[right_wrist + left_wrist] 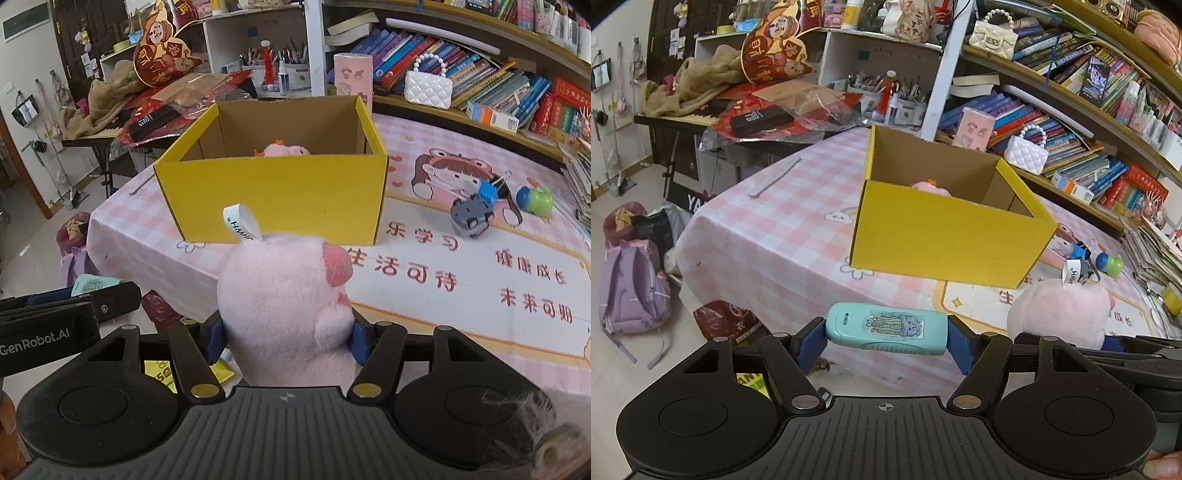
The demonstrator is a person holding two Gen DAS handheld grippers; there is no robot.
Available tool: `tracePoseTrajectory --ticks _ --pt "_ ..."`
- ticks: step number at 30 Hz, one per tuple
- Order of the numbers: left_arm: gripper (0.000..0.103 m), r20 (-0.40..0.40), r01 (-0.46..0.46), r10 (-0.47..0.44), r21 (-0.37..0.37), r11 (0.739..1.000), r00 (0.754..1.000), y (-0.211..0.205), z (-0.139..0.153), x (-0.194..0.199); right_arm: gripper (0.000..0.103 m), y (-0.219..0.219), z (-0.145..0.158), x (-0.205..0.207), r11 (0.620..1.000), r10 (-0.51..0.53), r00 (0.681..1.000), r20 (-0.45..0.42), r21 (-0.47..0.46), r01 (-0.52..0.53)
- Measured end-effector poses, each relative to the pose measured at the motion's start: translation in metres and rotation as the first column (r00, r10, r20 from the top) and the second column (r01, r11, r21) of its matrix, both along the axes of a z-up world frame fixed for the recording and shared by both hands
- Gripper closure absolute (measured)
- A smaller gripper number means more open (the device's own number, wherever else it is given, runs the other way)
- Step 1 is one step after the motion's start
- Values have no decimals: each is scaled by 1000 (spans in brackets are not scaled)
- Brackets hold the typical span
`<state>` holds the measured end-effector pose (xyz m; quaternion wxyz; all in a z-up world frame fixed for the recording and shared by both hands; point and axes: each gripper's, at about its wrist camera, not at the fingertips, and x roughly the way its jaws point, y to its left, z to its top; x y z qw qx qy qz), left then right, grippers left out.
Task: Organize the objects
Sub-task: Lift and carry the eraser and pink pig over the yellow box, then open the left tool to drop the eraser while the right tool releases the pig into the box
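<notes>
Yellow cardboard box (271, 192) stands open straight ahead of both grippers: right gripper (286, 338) clamps a pink plush pig (284, 306), left gripper (886, 341) a teal case (886, 326) held crosswise.

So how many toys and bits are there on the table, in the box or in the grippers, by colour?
Pink: 2, plush, toy in box
Teal: 1, case
Grey: 1, toy
Blue: 1, clip
Green: 1, toy
Total: 6

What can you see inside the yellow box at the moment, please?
Inside the yellow box, a pink plush with an orange bit shows above the front wall. That wall hides the box floor and anything lower.
</notes>
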<state>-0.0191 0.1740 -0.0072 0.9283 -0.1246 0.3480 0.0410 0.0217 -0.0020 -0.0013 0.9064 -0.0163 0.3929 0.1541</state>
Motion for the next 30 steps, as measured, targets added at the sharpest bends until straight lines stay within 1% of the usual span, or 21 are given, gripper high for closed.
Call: tracePoseTrajectory --ticks 4,6,9,12,14,17,20,24,28,30 --pt "34 19 -3 2 16 1000 1000 -1 4 11 42 2 1 12 1000 5 1000 21 0 -5" --pt "34 39 -2 1 34 999 999 -2 10 19 43 1 5 24 1000 -2 999 52 18 1" --pt "34 84 -5 -1 75 997 996 -3 21 34 43 0 19 44 999 -23 991 134 44 17" --pt "34 134 -25 11 108 994 991 -2 34 56 43 0 39 70 998 -25 972 234 69 9" --pt "34 158 -33 12 132 991 987 -3 41 76 43 1 50 90 997 -20 958 285 73 -1" --pt "34 162 -25 -2 170 985 987 -9 44 107 42 6 59 125 997 -5 949 316 70 -18" --pt "34 141 -13 -15 194 981 990 -17 39 137 42 12 57 158 998 26 951 307 44 -42" --pt "34 94 0 -20 204 979 995 -28 26 164 42 24 41 196 995 93 961 262 -5 -95" --pt "34 28 16 -23 219 976 999 -36 11 184 42 37 21 227 985 168 968 189 -74 -156" --pt "34 -1 21 -21 228 973 1000 -37 6 192 42 45 12 240 973 212 967 142 -120 -196"
